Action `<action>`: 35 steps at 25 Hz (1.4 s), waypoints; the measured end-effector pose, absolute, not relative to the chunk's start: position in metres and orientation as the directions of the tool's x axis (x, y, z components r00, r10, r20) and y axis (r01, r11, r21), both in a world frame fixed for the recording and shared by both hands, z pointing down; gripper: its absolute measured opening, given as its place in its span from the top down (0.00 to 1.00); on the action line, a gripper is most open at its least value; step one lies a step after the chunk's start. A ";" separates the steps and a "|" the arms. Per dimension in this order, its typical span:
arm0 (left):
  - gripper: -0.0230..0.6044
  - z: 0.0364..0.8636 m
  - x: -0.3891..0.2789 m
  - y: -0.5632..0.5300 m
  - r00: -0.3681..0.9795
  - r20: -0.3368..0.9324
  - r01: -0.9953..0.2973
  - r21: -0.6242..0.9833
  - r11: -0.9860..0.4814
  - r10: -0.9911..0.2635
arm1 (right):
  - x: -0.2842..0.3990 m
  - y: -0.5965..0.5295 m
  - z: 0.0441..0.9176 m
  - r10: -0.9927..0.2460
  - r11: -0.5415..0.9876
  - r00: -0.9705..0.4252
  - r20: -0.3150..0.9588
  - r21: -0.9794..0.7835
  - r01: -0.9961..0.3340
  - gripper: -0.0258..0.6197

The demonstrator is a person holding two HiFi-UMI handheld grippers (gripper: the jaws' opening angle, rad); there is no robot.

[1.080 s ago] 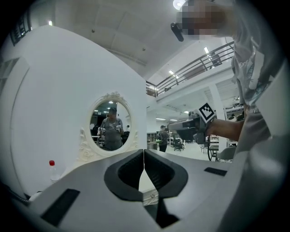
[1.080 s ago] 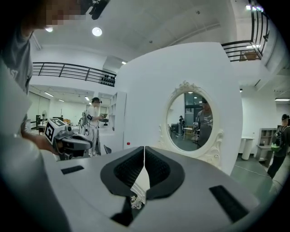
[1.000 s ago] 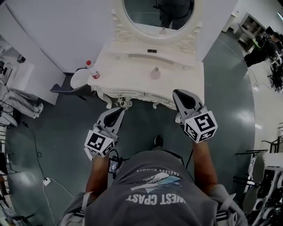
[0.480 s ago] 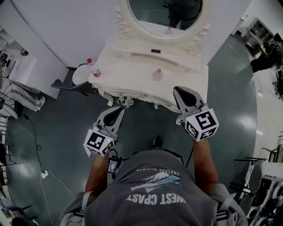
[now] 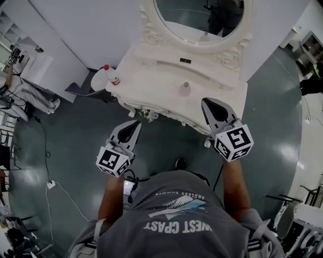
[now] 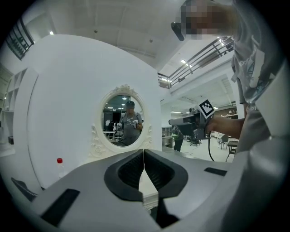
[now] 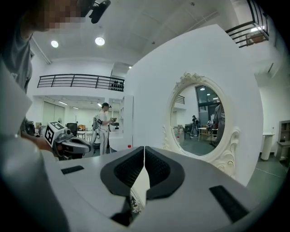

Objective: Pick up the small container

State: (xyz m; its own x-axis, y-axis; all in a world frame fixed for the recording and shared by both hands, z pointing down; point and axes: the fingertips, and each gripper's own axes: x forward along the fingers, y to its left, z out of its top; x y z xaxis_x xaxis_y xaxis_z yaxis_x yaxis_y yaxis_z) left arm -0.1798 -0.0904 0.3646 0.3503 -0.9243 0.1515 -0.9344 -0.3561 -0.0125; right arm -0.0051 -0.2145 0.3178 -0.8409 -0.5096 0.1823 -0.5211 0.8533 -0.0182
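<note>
My head camera: high up, facing steeply down past grey printed shirt (image 5: 176,216) onto left gripper (image 5: 135,124), right gripper (image 5: 205,102) and cream carved dressing table (image 5: 151,85) just beyond. Left gripper camera: low, near level, looking along own jaws at far oval white-framed mirror (image 6: 123,120); I see right gripper at its right. Right gripper camera: similar height, mirror nearer, at right; left gripper at left. All three share mirror and red-capped plastic bottle (image 5: 112,75).

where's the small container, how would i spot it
Find the white vanity table under the oval mirror. The small container stands near the middle of its top. It is pale and squat, unlike the red-capped bottle at the left corner.
</note>
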 end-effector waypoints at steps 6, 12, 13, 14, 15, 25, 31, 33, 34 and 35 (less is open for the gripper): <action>0.94 0.367 -0.169 -0.128 0.328 0.157 -0.941 -0.028 -0.336 -0.932 | 0.009 -0.242 0.322 -0.488 0.865 -0.853 0.185 -0.030 -0.502 0.92; 0.93 0.378 -0.167 -0.168 0.368 0.157 -0.928 -0.008 -0.374 -0.917 | 0.020 -0.260 0.338 -0.518 0.841 -0.823 0.234 -0.039 -0.540 0.92; 0.94 0.381 -0.167 -0.176 0.380 0.156 -0.923 -0.001 -0.385 -0.912 | 0.021 -0.263 0.340 -0.528 0.834 -0.814 0.243 -0.035 -0.551 0.92; 0.94 0.385 -0.167 -0.184 0.392 0.155 -0.918 0.007 -0.396 -0.907 | 0.022 -0.267 0.341 -0.539 0.826 -0.804 0.249 -0.029 -0.563 0.92; 0.93 0.389 -0.168 -0.192 0.403 0.155 -0.914 0.015 -0.406 -0.902 | 0.024 -0.270 0.342 -0.552 0.817 -0.794 0.255 -0.025 -0.576 0.92; 0.93 0.422 -0.161 -0.274 0.506 0.164 -0.862 0.053 -0.504 -0.847 | 0.042 -0.294 0.360 -0.629 0.740 -0.706 0.325 -0.029 -0.672 0.92; 0.93 0.444 -0.147 -0.313 0.558 0.178 -0.829 0.069 -0.556 -0.810 | 0.062 -0.303 0.377 -0.662 0.691 -0.652 0.371 -0.036 -0.722 0.91; 0.93 0.451 -0.142 -0.323 0.575 0.185 -0.817 0.073 -0.572 -0.797 | 0.068 -0.305 0.383 -0.670 0.676 -0.635 0.384 -0.039 -0.736 0.92; 0.93 0.455 -0.139 -0.327 0.583 0.189 -0.811 0.075 -0.580 -0.790 | 0.071 -0.306 0.385 -0.673 0.669 -0.628 0.390 -0.041 -0.743 0.91; 0.93 0.459 -0.136 -0.331 0.591 0.194 -0.805 0.078 -0.588 -0.783 | 0.073 -0.306 0.387 -0.676 0.662 -0.621 0.396 -0.043 -0.748 0.91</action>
State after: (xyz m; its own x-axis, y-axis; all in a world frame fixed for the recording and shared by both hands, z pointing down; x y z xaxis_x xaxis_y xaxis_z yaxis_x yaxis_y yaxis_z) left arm -0.1361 -0.3311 0.4587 0.5912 -0.7829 0.1936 -0.8048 -0.5884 0.0780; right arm 0.0734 -0.3061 0.3869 -0.6212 -0.6764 0.3958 -0.7482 0.6621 -0.0429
